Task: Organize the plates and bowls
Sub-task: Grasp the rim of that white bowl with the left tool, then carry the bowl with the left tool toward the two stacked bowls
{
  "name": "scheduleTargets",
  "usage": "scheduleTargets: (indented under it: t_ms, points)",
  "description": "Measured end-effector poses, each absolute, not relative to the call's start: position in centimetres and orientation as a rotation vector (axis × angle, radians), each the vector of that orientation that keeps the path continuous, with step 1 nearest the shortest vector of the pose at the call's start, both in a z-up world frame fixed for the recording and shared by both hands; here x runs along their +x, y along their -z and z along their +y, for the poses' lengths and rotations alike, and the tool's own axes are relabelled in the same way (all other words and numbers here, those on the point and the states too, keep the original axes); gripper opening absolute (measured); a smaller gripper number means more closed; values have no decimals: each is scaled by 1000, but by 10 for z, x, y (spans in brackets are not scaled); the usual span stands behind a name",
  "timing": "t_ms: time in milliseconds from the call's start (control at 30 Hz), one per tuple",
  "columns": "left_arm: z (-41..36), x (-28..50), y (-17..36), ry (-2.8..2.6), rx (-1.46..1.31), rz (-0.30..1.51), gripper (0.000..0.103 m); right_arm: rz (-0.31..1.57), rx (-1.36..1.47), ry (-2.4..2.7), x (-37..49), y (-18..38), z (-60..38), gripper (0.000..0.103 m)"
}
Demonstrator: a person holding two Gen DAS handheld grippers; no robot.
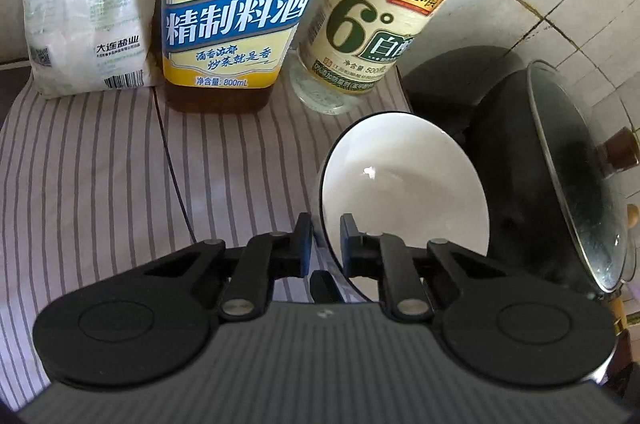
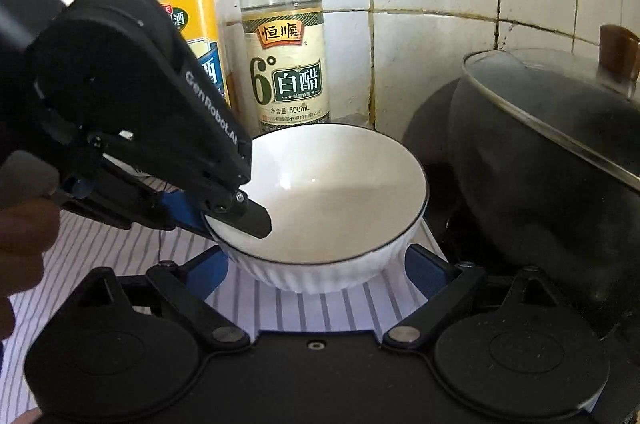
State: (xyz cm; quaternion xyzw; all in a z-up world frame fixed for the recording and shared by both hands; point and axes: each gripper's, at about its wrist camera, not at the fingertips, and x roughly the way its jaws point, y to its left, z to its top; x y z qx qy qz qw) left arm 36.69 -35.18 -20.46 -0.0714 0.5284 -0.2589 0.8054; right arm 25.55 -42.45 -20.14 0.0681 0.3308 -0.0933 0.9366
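Note:
A white ribbed bowl (image 2: 340, 192) with a thin dark rim sits on the striped cloth (image 2: 304, 308), just in front of the bottles. My left gripper (image 2: 236, 212) comes in from the left and is shut on the bowl's near-left rim, one finger inside and one outside. In the left wrist view the bowl (image 1: 404, 176) fills the space past the left gripper (image 1: 326, 224), its rim pinched between the blue pads. My right gripper (image 2: 318, 264) is open, its blue fingers spread on either side of the bowl's base without touching it.
A yellow cooking wine bottle (image 1: 236, 4), a vinegar bottle (image 1: 372, 16) and a salt bag (image 1: 76, 4) stand along the tiled wall behind the bowl. A black pot with a glass lid (image 2: 552, 152) stands close on the right. A hand shows at the left edge.

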Motion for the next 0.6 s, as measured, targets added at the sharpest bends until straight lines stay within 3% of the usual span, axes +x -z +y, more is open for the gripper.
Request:
scheduleTargets:
  t_ms: [600]
  points:
    - [-312,329,177,600,-60,1121,12,640,167,190,215,181,-389,98]
